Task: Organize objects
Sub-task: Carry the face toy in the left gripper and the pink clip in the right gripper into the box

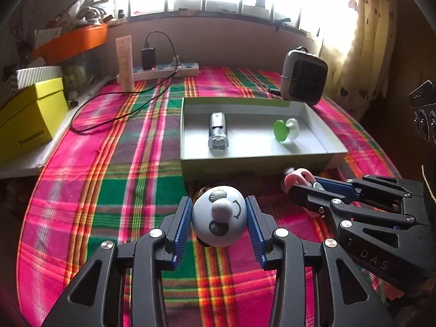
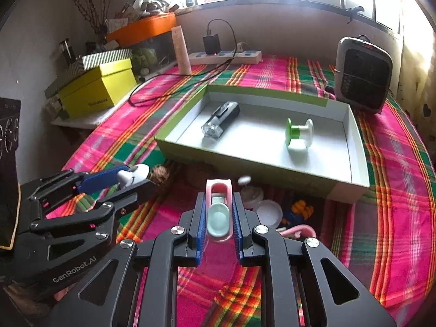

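Left wrist view: a plaid cloth (image 1: pixel 109 190) covers the whole table, pink, green and orange. On it lies a shallow box (image 1: pixel 256 160), white inside with a green rim, open at the top. A small heater (image 1: pixel 303 77) stands just beyond the box's far right corner. A power strip (image 1: pixel 166 71) lies along the far edge by the wall, with a black charger (image 1: pixel 148 57) plugged in and its cable looping over the cloth.

Inside the box, a clear-tipped gadget (image 1: pixel 218 130) lies at the left and a green-and-white spool (image 1: pixel 286 129) at the right, well apart.

The left gripper (image 1: pixel 220 218) grasps a round panda toy (image 1: pixel 219 216) between its blue pads, in front of the box's near wall and above the cloth. The right gripper (image 2: pixel 219 222) is clenched on a pink clip (image 2: pixel 218 212) with a pale mint insert, also short of the box.

In the right wrist view, more small items sit on the cloth between this gripper and the box: a white lid (image 2: pixel 269 212), an orange-and-blue figure (image 2: pixel 299 209) and a brown ball (image 2: pixel 160 174).
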Demonstrator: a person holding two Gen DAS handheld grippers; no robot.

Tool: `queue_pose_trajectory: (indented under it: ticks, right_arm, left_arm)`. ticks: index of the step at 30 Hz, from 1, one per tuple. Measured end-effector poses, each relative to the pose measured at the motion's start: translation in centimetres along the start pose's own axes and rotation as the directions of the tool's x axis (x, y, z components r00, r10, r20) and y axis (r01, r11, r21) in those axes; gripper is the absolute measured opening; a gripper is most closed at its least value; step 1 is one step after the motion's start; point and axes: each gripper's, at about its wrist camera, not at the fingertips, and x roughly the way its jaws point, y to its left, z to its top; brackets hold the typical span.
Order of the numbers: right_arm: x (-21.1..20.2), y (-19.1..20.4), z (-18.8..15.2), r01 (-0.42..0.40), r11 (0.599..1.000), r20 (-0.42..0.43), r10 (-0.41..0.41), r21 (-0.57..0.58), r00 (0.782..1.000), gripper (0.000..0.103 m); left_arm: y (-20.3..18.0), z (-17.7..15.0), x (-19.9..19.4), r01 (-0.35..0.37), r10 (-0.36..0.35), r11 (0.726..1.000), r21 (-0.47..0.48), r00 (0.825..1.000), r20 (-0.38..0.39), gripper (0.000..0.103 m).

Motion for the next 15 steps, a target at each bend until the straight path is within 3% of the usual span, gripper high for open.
queue_pose_trajectory:
  ticks: [15]
  right_arm:
    - [0.1,-1.5,3.3,0.023,1.000,0.019,-0.023,0.011,1.000,0.018]
  left_arm:
    - [-0.5,3.4,1.0,0.017,-0.018,1.000,0.016,1.000,0.012,0.038]
